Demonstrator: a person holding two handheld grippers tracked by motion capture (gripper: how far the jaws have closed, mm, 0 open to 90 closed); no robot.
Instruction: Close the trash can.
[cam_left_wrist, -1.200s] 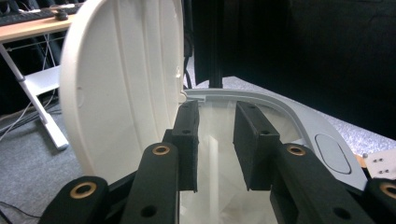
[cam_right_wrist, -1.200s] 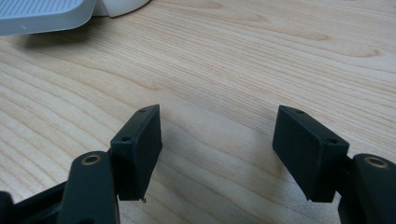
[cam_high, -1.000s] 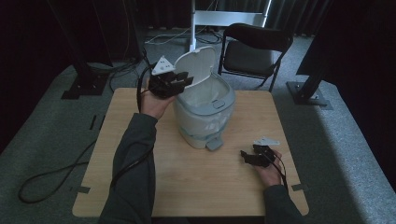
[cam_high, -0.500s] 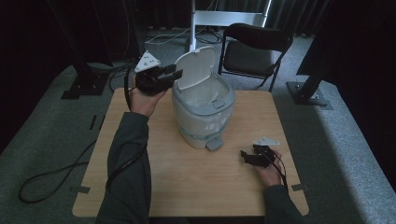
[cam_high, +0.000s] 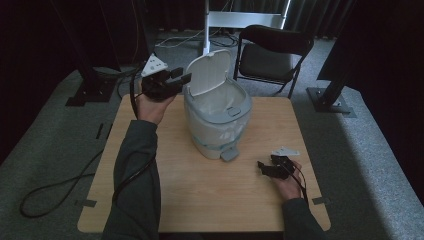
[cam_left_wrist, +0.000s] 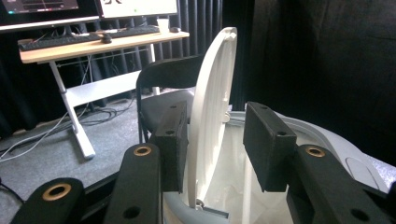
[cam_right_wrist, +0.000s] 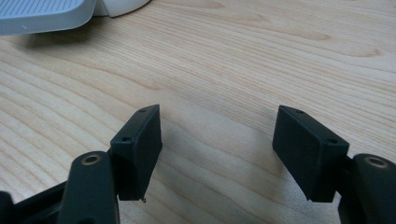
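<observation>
A white pedal bin (cam_high: 220, 125) stands mid-table with its lid (cam_high: 207, 72) raised upright and a white liner inside. My left gripper (cam_high: 182, 77) is held level at the lid's left side. In the left gripper view the lid (cam_left_wrist: 212, 116) stands edge-on between the jaws of that gripper (cam_left_wrist: 219, 135). The jaws have just been opening, and a gap shows between the lid and the right pad (cam_left_wrist: 268, 140). My right gripper (cam_high: 262, 167) rests low on the table (cam_high: 200, 200) at the front right. It is open, with bare wood between the jaws (cam_right_wrist: 217, 144).
The bin's grey foot pedal (cam_high: 229, 155) juts toward me, and its edge shows in the right gripper view (cam_right_wrist: 42, 14). A black folding chair (cam_high: 272, 55) and a white stand (cam_high: 207, 20) are behind the table. A cable (cam_high: 55, 190) loops on the floor at left.
My left gripper has drawn a little to the left, away from the bin, and its jaws stand wider apart. The lid stays up. The right gripper has not moved.
</observation>
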